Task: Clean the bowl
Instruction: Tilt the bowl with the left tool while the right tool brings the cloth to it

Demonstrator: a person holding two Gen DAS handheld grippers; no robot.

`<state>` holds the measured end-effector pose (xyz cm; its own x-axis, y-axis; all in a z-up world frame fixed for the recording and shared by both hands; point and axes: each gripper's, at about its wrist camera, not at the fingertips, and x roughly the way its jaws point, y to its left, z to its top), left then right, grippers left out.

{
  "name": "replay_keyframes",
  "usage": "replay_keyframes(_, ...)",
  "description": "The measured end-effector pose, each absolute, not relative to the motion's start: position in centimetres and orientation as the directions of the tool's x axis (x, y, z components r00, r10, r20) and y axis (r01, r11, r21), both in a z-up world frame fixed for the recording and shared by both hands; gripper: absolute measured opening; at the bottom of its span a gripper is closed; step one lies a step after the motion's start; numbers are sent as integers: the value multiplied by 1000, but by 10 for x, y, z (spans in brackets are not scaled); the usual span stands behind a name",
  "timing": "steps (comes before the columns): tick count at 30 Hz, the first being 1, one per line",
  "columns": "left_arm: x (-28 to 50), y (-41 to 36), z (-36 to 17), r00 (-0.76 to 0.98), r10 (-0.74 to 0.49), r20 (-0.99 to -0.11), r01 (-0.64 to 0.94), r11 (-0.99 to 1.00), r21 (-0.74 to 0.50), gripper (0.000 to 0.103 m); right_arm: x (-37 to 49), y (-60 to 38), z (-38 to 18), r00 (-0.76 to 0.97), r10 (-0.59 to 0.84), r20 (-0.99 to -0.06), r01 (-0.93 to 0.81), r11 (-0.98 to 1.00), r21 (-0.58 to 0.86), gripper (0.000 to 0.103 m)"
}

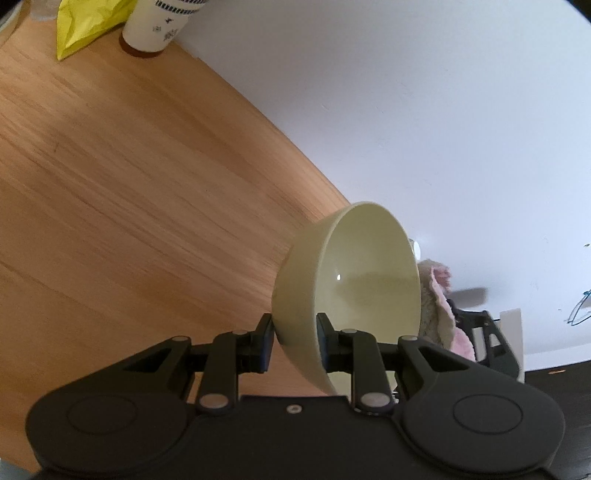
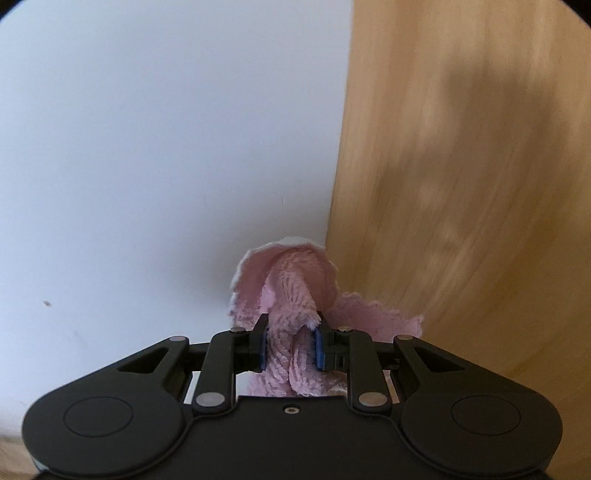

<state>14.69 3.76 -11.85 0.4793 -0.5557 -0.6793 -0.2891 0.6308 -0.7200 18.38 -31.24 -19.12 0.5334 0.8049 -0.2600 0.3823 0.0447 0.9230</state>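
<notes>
Left gripper holds the pale green bowl off the bench, jaws pinching the bowl's wall at the rim, one pad outside, one inside. Bowl tipped on its side, mouth opening toward 3 o'clock in the left wrist view; inside looks bare, one small glint, no soil that I can make out. Just past the bowl's rim at 3 to 4 o'clock, a pink cloth and the dark body of the other tool show, near the mouth but not inside it. Right gripper has its jaws clamped on a bunched fold of that pink cloth, the loose ends flaring up toward 12 and out toward 2 o'clock. Right view is blurred over the wood, so motion is likely. Far off at 11 o'clock in the left view: a white paper cup and a yellow bag against the wall. Risks, as I judge them: the grip is on a thin rim only, so a firm wipe pressing sideways could lever the bowl out of the pads or twist it; the loose cloth ends could fold back and leave bare pads scraping the glaze; a dropped bowl would strike the bench.
</notes>
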Motion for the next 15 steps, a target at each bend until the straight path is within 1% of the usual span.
replay_keyframes(10,143,46,-118,475,-547,-689,-292,641,-710,22,180,-297,-202,505,807,-305,450,56,891,25)
replay_keyframes(15,146,38,-116,468,-543,-698,-287,654,-700,22,180,-288,-207,485,810,-330,483,66,873,25)
